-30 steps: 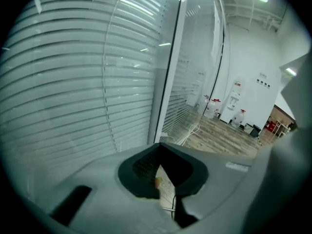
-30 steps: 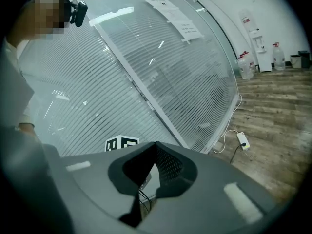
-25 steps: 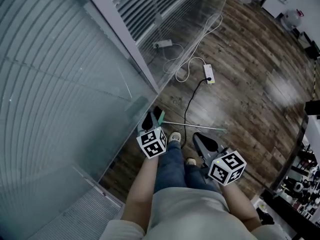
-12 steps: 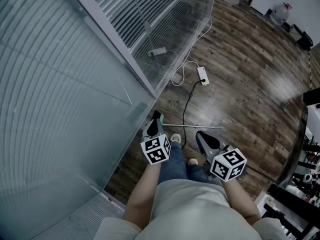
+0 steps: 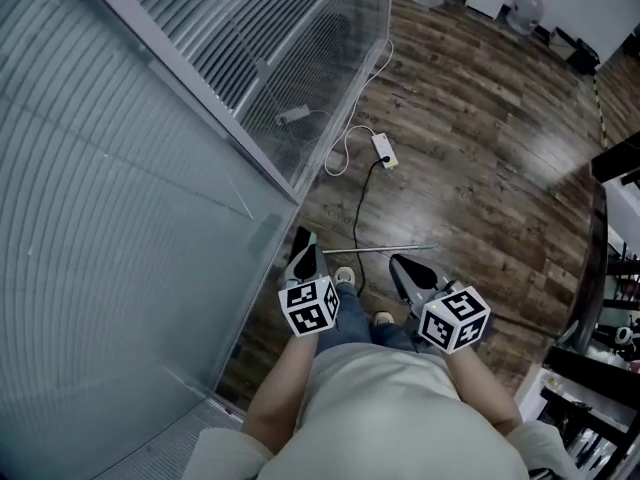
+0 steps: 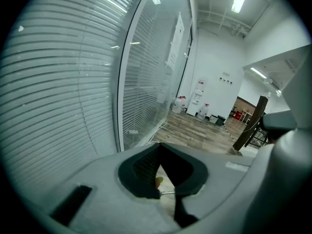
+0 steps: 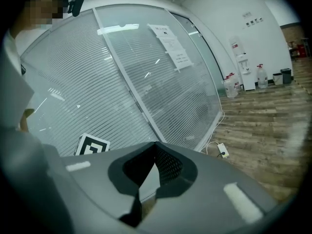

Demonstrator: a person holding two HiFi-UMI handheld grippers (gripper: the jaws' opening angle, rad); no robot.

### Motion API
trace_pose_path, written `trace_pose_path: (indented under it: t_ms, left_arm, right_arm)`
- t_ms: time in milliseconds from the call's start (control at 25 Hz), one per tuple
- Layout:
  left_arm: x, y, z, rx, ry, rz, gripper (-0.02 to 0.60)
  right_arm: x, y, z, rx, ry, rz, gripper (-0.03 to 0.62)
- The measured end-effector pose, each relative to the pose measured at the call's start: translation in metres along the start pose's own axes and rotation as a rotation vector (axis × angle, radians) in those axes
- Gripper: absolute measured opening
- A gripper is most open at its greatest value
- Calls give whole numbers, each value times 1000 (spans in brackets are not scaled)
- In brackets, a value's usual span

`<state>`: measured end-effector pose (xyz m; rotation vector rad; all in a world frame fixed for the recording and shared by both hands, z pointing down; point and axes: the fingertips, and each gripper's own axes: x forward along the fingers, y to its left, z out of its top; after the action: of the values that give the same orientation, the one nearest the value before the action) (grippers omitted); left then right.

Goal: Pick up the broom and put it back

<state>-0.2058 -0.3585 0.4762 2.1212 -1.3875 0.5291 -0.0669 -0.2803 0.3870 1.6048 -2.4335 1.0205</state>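
Left claw point(image 5: 301, 238) pressing jaws together tip to tip, pinching nothing, hovering beside glass partition point(image 5: 140, 188). Right claw point(image 5: 399, 262) holding jaws together likewise, gripping nothing. Broom point(image 5: 385, 249), showing as thin metal pole, lying flat on wood floor point(image 5: 480, 158) near floor's edge at partition, stretching between both claws in head view, just ahead of person's shoes point(image 5: 345, 276). Black cable point(image 5: 357, 218) crossing pole, running to white power strip point(image 5: 383, 151).

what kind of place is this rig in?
Probably an office or lab: curved glass partition wall with horizontal blinds, dark wood-plank floor, and a white water dispenser with large water bottles beside it.
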Motion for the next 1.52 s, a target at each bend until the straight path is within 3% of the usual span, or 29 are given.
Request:
trace_pose_path:
  t_ms: [440,800,1520]
  left_arm:
    - [-33,-51,-9,67,9,-104,0]
    - [-64,-74,-8,58,-17,-144,1]
    - [-90,-93,-22,65,-52,-124,2]
  right_arm:
    - [-49,-11,-17,-26,-16,-48,8]
    - [-65,-9,-22,-63,-13,-42,8]
    - [-75,3,-25,-139,-12,37,8]
